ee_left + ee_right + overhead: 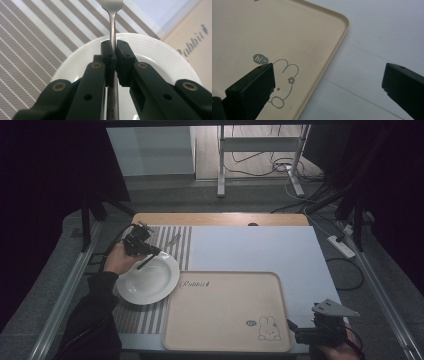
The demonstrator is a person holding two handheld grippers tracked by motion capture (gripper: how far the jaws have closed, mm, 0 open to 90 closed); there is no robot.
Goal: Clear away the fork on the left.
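Jaws of the left gripper [113,53]: clamped together on the slim metal handle of a fork [113,27], which runs straight up between the two black pads with its tines pointing away from the hand, out over the striped placemat [37,37]. Same gripper, high view [141,251]: held in the person's left hand [117,259] at the far left rim of a white bowl [150,281], the fork raised above that rim and touching neither bowl nor mat as far as can be told. Bowl: round, white, ridged inner wall, resting on the grey-and-white striped placemat on the left of the table. Tray [220,320]: beige, rectangular, rounded corners, rabbit drawing with a "hi~" bubble at its near right corner, script lettering at its far left corner; its left edge lies just beside the bowl. Table surface [250,247]: pale, covered with white sheet. Right gripper [300,336]: at the near right corner of the table just beside the tray, jaws wide apart with nothing between them; its own view looks down on the tray's corner [332,45] and the rabbit drawing.
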